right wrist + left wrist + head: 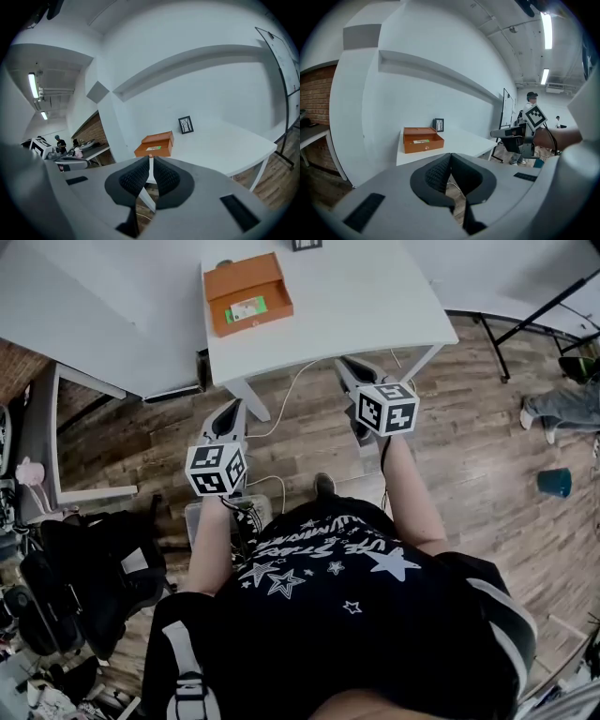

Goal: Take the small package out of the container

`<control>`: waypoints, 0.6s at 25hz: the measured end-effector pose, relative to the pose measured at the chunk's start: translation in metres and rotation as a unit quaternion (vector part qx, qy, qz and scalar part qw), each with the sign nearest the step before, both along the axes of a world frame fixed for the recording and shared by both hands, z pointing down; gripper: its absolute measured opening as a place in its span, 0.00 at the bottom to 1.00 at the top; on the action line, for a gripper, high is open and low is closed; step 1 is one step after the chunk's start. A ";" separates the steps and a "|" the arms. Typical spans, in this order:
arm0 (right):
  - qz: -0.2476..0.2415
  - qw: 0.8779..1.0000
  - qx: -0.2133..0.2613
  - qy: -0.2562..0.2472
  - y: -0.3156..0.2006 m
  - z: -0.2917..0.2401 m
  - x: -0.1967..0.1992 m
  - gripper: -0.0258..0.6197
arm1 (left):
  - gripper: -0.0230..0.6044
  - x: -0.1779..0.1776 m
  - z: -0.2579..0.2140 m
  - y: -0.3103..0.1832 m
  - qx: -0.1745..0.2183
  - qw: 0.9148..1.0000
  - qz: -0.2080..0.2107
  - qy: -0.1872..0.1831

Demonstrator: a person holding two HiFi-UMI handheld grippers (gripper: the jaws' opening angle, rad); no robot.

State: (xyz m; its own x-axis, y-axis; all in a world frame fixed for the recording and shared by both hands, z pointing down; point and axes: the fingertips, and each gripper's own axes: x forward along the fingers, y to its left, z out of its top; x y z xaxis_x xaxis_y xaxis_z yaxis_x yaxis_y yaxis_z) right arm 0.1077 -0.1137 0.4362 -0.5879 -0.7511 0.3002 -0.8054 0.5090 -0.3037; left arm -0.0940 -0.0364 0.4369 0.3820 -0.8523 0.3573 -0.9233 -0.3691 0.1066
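An open orange box [246, 293] [423, 139] [154, 146] sits on the left part of a white table [366, 296]. Inside it lies a small package with a green label [247, 309] [421, 141] [153, 148]. My left gripper [228, 418] [450, 157] hangs over the wooden floor short of the table's front edge, shut and empty. My right gripper [347, 369] [150, 160] is level with the table's front edge, right of the box, its jaws drawn together with nothing in them. Both point toward the table, and neither touches the box.
A small framed picture [307, 244] [438, 124] [185, 124] stands behind the box. Black bags [84, 587] crowd the floor at the left. A blue cup [554, 482], a black stand's legs [534, 315] and another person's legs [562, 409] are at the right.
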 end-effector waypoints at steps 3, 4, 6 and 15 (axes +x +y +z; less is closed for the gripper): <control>-0.010 1.000 0.002 -0.002 -0.034 -0.001 0.009 0.13 | 0.07 0.008 0.001 -0.029 0.001 1.000 -0.008 -0.005; -0.015 1.000 0.002 -0.001 -0.043 0.000 0.010 0.13 | 0.07 0.010 0.001 -0.038 0.002 1.000 -0.013 -0.007; -0.025 1.000 0.001 -0.001 -0.059 0.002 0.013 0.13 | 0.07 0.012 -0.001 -0.052 0.006 1.000 -0.025 -0.008; -0.062 0.998 -0.021 0.006 -0.088 0.023 -0.002 0.13 | 0.07 0.004 0.002 -0.084 -0.001 0.999 -0.044 -0.016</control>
State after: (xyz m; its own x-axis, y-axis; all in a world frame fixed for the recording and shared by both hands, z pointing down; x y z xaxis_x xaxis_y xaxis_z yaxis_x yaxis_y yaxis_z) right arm 0.1056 -0.2021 0.4594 -0.6715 -0.6600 0.3369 -0.7409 0.5918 -0.3175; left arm -0.0896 -0.1203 0.4389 0.2939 -0.8819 0.3688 -0.9551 -0.2858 0.0776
